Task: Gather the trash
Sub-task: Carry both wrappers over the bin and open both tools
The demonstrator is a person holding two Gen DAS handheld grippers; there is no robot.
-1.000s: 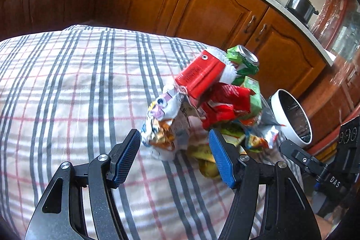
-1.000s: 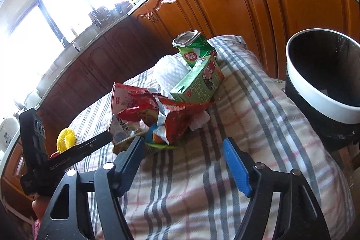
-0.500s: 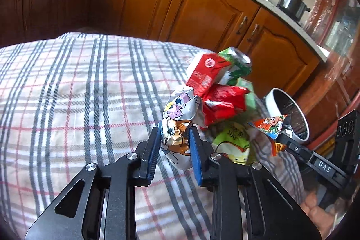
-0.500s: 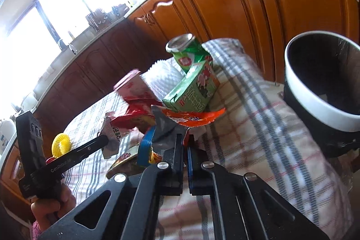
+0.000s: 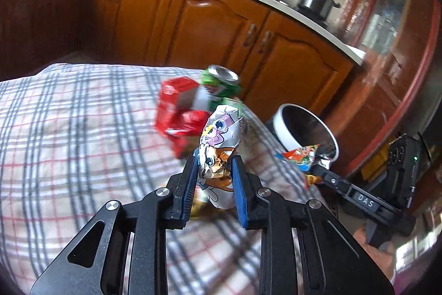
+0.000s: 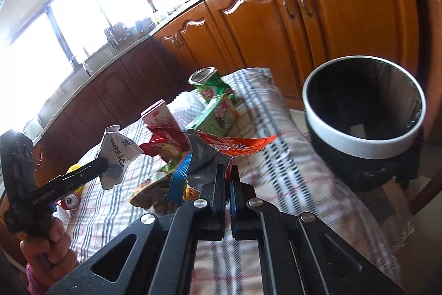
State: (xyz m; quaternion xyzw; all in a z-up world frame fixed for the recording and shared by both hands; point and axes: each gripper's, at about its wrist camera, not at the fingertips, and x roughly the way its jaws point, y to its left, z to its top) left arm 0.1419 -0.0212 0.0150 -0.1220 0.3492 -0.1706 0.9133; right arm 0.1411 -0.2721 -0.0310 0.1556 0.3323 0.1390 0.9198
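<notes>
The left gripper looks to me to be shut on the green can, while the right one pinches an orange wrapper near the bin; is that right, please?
Not quite. The left gripper is shut on a crumpled cartoon-printed wrapper, as the left wrist view shows; the green can lies untouched on the cloth behind. The right gripper does pinch the orange wrapper near the bin.

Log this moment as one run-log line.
left gripper: shut on cartoon wrapper | right gripper: shut on orange wrapper | bin: open, beside table | pile: remains
</notes>
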